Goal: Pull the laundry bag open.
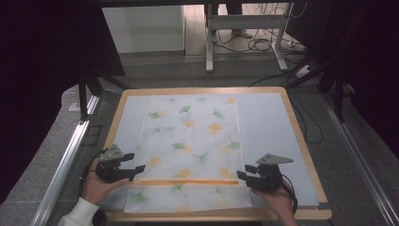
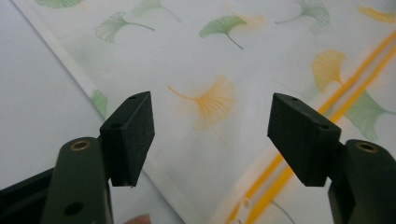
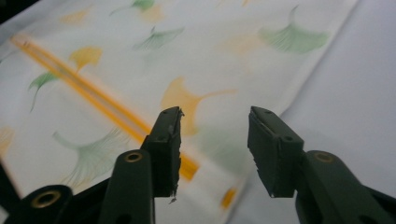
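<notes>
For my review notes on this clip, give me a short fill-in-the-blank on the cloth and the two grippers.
1. The cloth is printed with green and yellow ____.
2. A narrow ____ stripe crosses the cloth near the person's edge.
3. The jaws of the left gripper and the right gripper stand ____, with nothing between them.

Missing words: leaves; orange; open

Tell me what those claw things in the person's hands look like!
Each hand holds a black left gripper and right gripper with two blocky black jaws, brass-ringed holes and a grey three-cornered plate on top. A black cable trails from the right one. A white sleeve covers the left arm.
</notes>
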A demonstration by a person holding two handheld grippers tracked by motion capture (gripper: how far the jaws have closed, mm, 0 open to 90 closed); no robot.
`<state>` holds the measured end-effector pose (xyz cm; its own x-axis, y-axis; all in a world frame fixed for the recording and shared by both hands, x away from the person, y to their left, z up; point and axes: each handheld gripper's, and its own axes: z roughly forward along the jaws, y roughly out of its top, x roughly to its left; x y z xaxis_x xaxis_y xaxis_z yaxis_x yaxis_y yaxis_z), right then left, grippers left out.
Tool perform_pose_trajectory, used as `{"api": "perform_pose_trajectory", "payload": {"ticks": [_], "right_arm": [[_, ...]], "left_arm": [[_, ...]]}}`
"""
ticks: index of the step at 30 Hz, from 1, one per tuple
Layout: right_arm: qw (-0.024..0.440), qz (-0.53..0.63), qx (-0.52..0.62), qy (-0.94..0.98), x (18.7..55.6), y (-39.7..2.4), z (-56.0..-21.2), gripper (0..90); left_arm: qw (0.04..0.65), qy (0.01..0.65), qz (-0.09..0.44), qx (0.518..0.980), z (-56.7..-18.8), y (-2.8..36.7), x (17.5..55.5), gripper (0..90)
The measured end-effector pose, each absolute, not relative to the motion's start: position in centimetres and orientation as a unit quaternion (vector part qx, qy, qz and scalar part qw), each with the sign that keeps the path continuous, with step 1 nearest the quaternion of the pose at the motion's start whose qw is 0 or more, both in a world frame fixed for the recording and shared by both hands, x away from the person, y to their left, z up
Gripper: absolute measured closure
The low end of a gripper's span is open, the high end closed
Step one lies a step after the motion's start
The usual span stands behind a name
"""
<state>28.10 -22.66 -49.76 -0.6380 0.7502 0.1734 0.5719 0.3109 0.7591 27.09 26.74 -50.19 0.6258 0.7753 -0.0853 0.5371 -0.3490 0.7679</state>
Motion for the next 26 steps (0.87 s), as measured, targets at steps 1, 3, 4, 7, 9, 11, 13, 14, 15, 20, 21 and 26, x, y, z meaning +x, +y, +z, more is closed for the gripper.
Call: {"api": "perform_pose_trajectory", "payload": {"ticks": [1, 3, 4, 7, 9, 11, 13, 14, 15, 20, 21, 26], "right_arm": [[0.115, 0.421, 0.415, 0.799, 28.5, -23.0, -49.6, 52.3], [0.133, 0.421, 0.424, 0.791, 29.3, -23.6, -49.5, 48.5], [0.144, 0.417, 0.429, 0.789, 29.8, -23.9, -49.5, 47.4], [0.163, 0.41, 0.436, 0.784, 30.7, -24.4, -49.6, 44.8], [0.168, 0.409, 0.441, 0.781, 31.1, -24.7, -49.7, 43.3], [0.171, 0.41, 0.442, 0.779, 31.0, -25.0, -49.7, 42.9], [0.174, 0.411, 0.44, 0.779, 30.9, -25.1, -49.7, 42.2], [0.173, 0.411, 0.441, 0.779, 30.9, -25.1, -49.7, 41.8], [0.172, 0.41, 0.441, 0.78, 30.9, -25.0, -49.7, 41.5], [0.175, 0.408, 0.439, 0.781, 30.8, -24.8, -49.8, 37.7], [0.174, 0.408, 0.44, 0.781, 30.8, -24.8, -49.7, 37.3], [0.176, 0.411, 0.439, 0.779, 30.6, -24.9, -49.7, 33.8]], "left_arm": [[0.4, 0.408, 0.151, 0.807, -50.2, 26.7, 27.4, 31.3], [0.399, 0.412, 0.154, 0.805, -50.2, 26.7, 28.1, 31.0], [0.401, 0.415, 0.155, 0.802, -50.3, 26.7, 28.3, 30.7], [0.397, 0.419, 0.162, 0.8, -50.6, 26.8, 28.8, 30.2], [0.392, 0.419, 0.167, 0.802, -50.8, 26.9, 28.8, 29.8], [0.393, 0.421, 0.166, 0.801, -51.0, 27.1, 28.8, 29.7], [0.394, 0.421, 0.168, 0.8, -51.0, 27.2, 28.7, 29.7], [0.395, 0.422, 0.168, 0.799, -51.0, 27.2, 28.7, 29.7], [0.396, 0.422, 0.168, 0.798, -51.0, 27.2, 28.7, 29.6], [0.396, 0.42, 0.167, 0.799, -51.0, 27.2, 28.7, 29.2], [0.396, 0.42, 0.167, 0.8, -51.1, 27.2, 28.7, 29.2], [0.394, 0.416, 0.17, 0.802, -51.2, 27.1, 28.6, 27.2]]}}
